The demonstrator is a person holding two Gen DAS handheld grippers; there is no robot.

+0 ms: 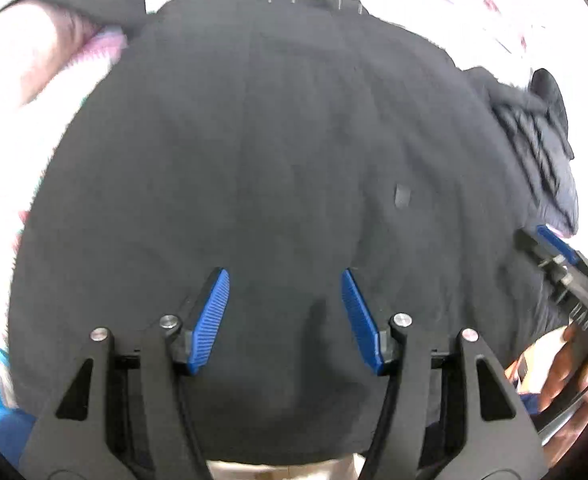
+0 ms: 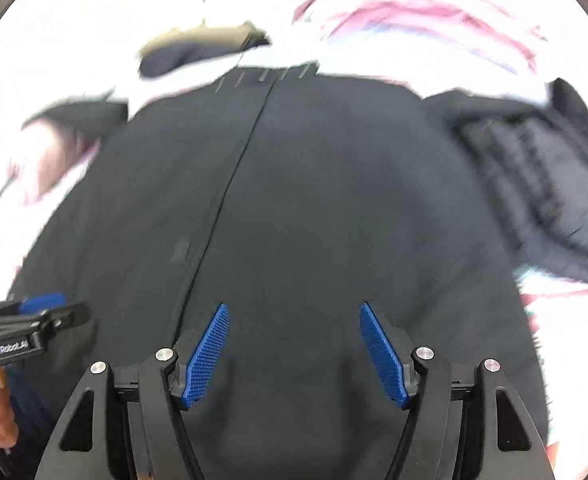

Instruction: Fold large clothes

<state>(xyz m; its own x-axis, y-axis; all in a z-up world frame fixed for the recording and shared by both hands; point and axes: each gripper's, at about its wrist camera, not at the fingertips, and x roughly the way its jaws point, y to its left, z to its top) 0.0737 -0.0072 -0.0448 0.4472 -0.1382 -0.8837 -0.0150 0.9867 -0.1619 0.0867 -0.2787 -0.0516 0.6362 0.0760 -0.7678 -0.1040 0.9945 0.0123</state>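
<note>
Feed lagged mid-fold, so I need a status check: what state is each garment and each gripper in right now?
Black garment: spread flat, a seam running down it, not gripped.
Dark quilted jacket: crumpled beside the black garment.
Pink striped cloth: rumpled beyond the black garment.
Left gripper: jaws open, nothing between them, over the black garment.
Right gripper: jaws open, nothing between them, over the black garment.

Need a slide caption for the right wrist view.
Right gripper, fingers open and empty, above a flat black garment; left gripper at the frame's left edge.
</note>
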